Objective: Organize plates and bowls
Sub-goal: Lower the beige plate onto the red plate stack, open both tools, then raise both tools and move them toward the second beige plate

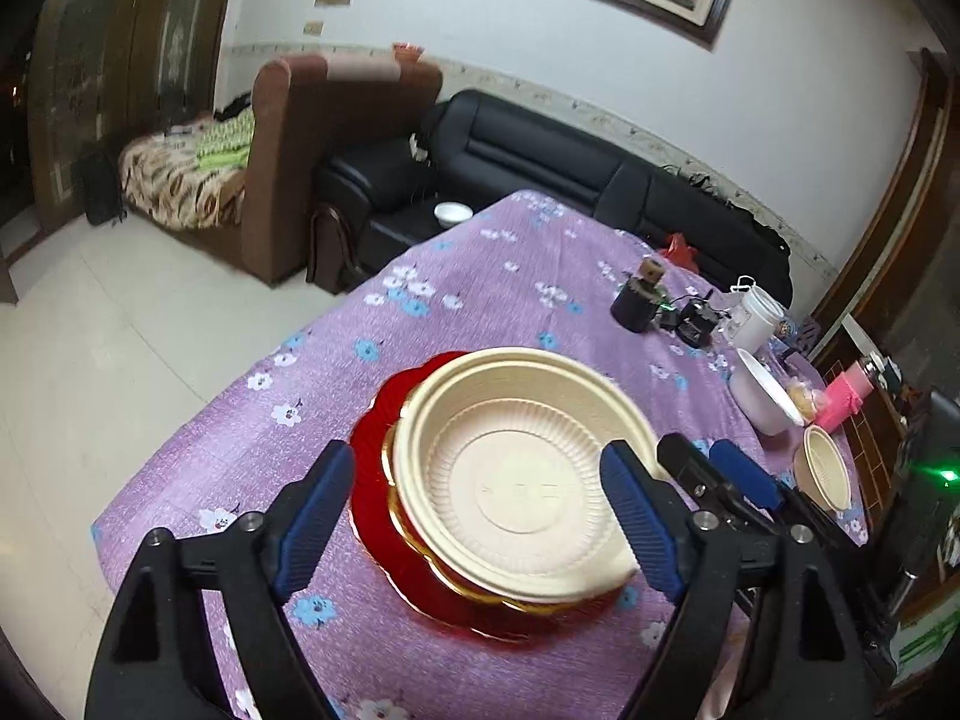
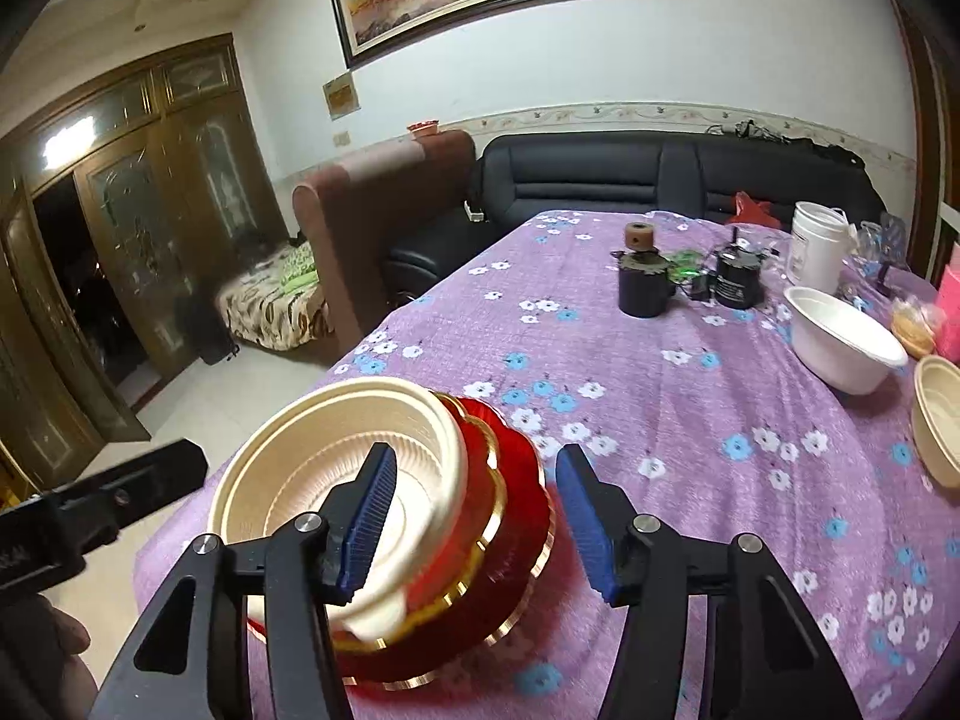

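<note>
Cream plastic on red and gold: your stack sits near the front corner of the table [image 1: 180, 450], a ribbed cream plate [image 1: 522, 468] on top of a gold-rimmed red plate [image 1: 384, 546], with another scalloped red plate under that. There's a faint raised mark in the middle of the cream plate, but you can't read it from here. Your left gripper [image 1: 480, 516] stands wide, blue pads either side of the stack and clear of it, gripping nothing. Your right gripper [image 2: 474, 522] is parted too, about halfway; its left finger hangs in front of the cream plate, the stack's right edge shows in the gap, and nothing is clamped. Over at the far right you've got a white bowl [image 2: 843, 348] and a cream bowl [image 2: 939, 420], both looking empty. Behind them stands a white tub [image 2: 816, 252] with its lid on, label too small to read. A dark cup [image 2: 645, 285] and a black canister [image 2: 738, 282] stand beyond, print on the canister unreadable.
</note>
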The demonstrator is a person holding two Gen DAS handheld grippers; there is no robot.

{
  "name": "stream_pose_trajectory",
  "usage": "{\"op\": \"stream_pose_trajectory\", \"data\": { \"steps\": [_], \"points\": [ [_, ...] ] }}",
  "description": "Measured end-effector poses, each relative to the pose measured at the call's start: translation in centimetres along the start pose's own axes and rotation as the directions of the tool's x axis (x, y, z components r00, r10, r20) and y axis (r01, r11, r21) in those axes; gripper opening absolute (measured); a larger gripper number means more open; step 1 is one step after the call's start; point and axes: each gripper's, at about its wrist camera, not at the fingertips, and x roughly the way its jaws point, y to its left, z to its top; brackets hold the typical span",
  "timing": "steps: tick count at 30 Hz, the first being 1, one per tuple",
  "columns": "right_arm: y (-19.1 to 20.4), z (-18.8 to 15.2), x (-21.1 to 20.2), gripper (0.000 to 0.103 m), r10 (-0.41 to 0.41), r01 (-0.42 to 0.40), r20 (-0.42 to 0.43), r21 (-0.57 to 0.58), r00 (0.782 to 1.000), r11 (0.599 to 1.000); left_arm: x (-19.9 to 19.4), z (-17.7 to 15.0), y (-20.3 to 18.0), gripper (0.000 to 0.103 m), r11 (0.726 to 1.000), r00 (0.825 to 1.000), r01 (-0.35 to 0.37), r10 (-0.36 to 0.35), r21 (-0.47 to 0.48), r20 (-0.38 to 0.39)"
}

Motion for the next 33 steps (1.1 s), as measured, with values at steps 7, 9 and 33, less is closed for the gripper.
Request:
{"op": "stream_pose_trajectory", "data": {
  "steps": [7,9,33],
  "points": [
    [-3.6,-1.6,-2.8,0.062,0.003,-0.003,-0.001,0.063,1.0,0.998,-0.3,-1.9,-4.3,0.085,0.994,1.0,0.014,-0.013,0.111,-0.011],
    [-5.1,-1.8,-3.9,0.062,0.005,-0.005,0.002,0.089,1.0,0.996,-0.2,-2.4,-5.2,0.085,0.991,0.999,0.026,-0.022,0.131,-0.031],
    [-29.8,12.5,-54.8,0.064,-0.735,0.542,0.291,0.523,0.612,0.658,-18.7,6.5,-15.8,0.085,0.895,0.913,0.365,-0.398,0.258,0.09]
  ]
}}
